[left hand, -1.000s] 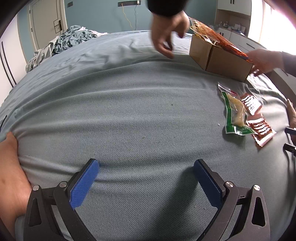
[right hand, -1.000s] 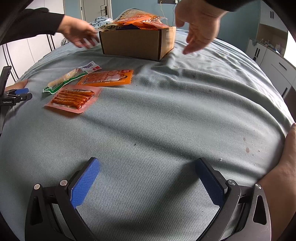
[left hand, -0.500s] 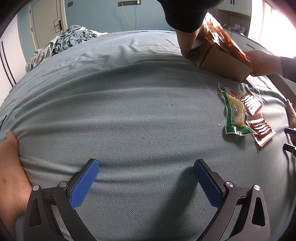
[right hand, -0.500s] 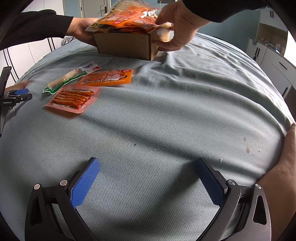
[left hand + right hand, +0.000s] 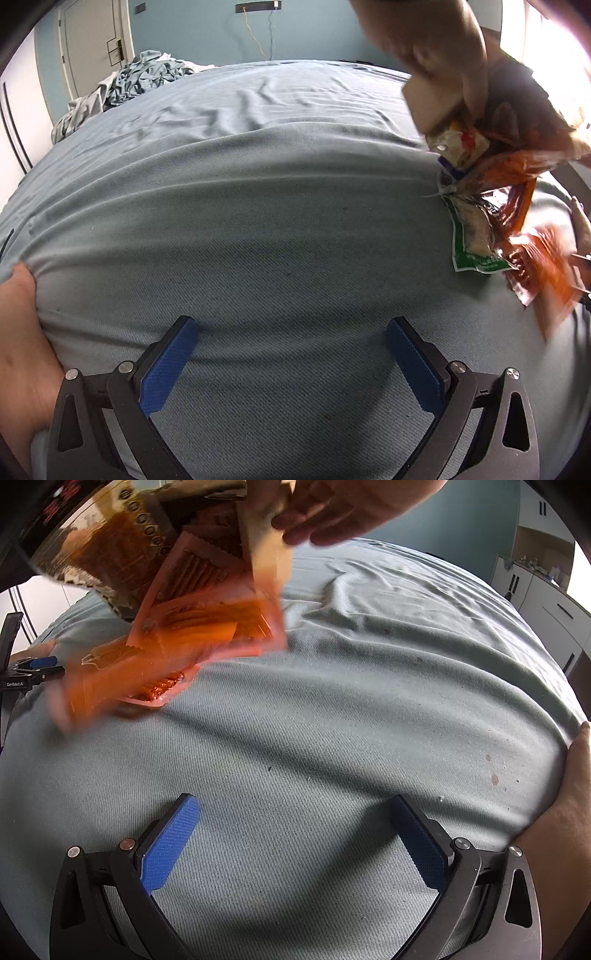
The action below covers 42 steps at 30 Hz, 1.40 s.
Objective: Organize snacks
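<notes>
- Left gripper (image 5: 291,363) and right gripper (image 5: 295,840) rest spread wide, empty, on the bed (image 5: 369,701)
- Someone's hand (image 5: 354,509) tips a cardboard box (image 5: 428,103); snack packets (image 5: 207,627) spill out
- Sorting not yet begun; all packets remain loose

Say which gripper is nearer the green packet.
Left, likely. Green packet lies forward-right of the left gripper; the right gripper sits beyond the orange packets, on the pile's far side.
</notes>
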Tool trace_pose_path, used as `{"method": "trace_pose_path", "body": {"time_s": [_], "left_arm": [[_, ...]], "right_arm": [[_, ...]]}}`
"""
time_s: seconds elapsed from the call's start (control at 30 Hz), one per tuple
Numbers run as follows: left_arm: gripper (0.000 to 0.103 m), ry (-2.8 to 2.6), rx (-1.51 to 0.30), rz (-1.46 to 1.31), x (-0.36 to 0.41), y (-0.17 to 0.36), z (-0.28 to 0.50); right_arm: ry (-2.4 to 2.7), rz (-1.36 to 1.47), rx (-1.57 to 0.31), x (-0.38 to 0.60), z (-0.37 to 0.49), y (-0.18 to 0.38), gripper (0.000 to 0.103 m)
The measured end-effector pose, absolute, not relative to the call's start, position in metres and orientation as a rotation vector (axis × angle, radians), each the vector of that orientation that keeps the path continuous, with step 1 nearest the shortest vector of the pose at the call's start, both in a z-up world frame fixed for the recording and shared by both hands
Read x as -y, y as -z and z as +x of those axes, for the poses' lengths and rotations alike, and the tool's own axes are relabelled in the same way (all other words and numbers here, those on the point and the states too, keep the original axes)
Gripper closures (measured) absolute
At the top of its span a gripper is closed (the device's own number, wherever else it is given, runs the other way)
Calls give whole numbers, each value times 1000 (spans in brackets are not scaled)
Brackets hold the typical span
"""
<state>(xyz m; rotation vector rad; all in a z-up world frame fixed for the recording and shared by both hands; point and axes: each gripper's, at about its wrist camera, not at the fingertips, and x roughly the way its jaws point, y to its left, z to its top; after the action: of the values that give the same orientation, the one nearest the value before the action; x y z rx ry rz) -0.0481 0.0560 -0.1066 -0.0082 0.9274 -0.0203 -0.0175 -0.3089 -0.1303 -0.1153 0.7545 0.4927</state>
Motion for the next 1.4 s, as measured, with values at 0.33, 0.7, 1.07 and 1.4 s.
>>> {"method": "trace_pose_path", "body": {"time_s": [0.33, 0.7, 1.07, 1.4], "left_arm": [[0, 20, -927, -8, -57, 107, -49], [0, 20, -927, -7, -57, 108, -49], [0, 20, -927, -6, -57, 109, -50], [0, 20, -927, -6, -57, 109, -50]], "right_arm": [[-493, -113, -754, 309, -19, 131, 0], [-493, -113, -754, 309, -19, 131, 0], [-493, -112, -754, 309, -18, 131, 0], [-502, -96, -753, 311, -19, 130, 0]]}}
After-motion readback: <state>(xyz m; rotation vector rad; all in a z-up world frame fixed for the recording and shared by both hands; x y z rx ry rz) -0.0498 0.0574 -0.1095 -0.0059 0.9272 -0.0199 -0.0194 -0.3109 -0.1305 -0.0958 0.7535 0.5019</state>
